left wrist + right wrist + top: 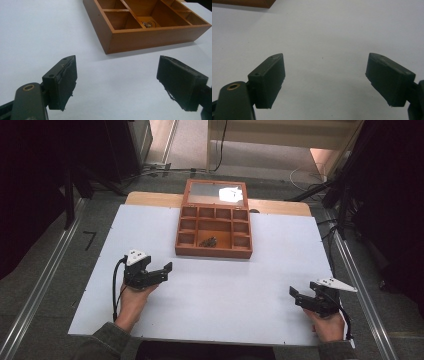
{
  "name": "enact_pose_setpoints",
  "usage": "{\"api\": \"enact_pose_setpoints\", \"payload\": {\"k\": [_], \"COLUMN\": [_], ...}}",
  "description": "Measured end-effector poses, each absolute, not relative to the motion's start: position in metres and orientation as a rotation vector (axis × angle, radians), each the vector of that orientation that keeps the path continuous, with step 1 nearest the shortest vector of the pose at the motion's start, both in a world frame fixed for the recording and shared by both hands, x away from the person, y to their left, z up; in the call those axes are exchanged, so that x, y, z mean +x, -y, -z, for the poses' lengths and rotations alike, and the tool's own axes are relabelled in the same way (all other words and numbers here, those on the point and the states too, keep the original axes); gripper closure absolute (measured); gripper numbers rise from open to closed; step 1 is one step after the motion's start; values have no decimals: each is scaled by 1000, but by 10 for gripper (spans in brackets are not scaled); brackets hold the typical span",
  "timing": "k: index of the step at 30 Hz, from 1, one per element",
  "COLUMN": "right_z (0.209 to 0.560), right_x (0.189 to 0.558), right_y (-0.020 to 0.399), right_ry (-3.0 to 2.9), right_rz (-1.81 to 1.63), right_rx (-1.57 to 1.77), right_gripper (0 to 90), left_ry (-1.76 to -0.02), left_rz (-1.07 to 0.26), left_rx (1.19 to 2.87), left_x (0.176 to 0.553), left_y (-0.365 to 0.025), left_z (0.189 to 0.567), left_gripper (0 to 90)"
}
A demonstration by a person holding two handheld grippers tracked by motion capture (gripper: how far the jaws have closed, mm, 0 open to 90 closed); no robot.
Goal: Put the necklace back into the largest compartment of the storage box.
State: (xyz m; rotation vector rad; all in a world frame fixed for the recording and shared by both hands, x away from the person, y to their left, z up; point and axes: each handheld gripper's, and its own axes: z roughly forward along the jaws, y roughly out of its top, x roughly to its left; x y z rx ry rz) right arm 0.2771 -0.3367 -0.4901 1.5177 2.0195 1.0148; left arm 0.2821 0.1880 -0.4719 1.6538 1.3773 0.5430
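Note:
A wooden box with several compartments stands open at the far middle of the white table, its glass lid tipped back. A small metallic clump lies in its larger front compartment, also seen as the clump in the left gripper view. My left gripper is held open just left of and in front of the box, jaws pointing at the box. My right gripper is open near the front right of the table, with nothing between its jaws. Bare table shows between the right gripper jaws.
The white table top rests on a wooden table whose far edge shows behind it. Metal rails run along both sides on the floor. Dark stands and cables crowd the far corners.

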Motion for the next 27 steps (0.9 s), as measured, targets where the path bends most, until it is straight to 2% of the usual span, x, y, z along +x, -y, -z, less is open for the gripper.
{"api": "enact_pose_setpoints", "payload": {"k": [23,27], "right_z": [490,490], "right_x": [277,276], "right_y": [336,336], "right_ry": [-2018,-2019], "right_rz": [-1016,-1018], "right_rx": [1520,1519], "right_gripper": [141,140], "left_ry": [-1490,-1518], "left_rz": [-595,-607], "left_rx": [1620,1641], "left_x": [255,251], "left_y": [-237,-249], "left_z": [483,489], "left_gripper": [167,131]}}
